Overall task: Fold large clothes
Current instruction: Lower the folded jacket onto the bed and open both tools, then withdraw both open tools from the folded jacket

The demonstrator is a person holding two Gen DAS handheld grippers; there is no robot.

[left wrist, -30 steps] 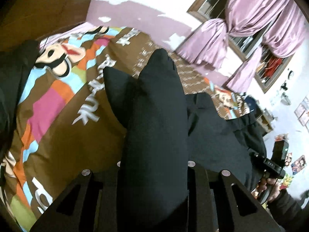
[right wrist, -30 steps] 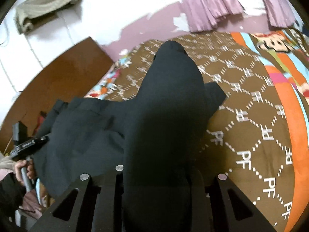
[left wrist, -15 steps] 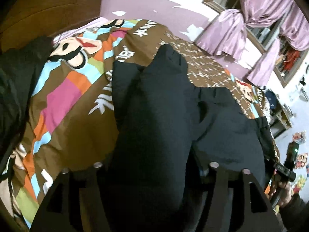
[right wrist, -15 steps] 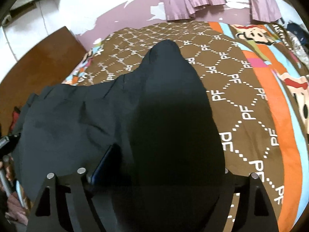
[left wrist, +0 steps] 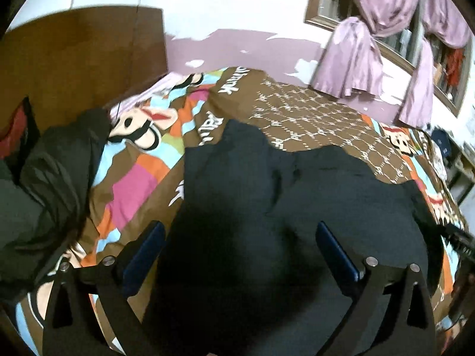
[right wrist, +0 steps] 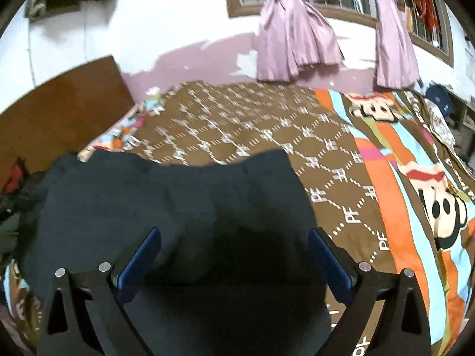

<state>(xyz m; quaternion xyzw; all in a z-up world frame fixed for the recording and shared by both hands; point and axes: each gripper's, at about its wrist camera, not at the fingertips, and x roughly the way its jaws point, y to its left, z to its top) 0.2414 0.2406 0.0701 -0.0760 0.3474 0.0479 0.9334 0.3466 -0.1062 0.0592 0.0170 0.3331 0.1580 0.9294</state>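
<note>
Looking along the left gripper, its blue-padded fingers are seen spread wide apart over the dark garment, which is spread across the frame's centre on a patterned bedspread. Purple curtains are seen upper right. In the right wrist view, the right gripper is likewise held wide apart above the garment, lower centre; a wooden headboard is seen at left.
</note>
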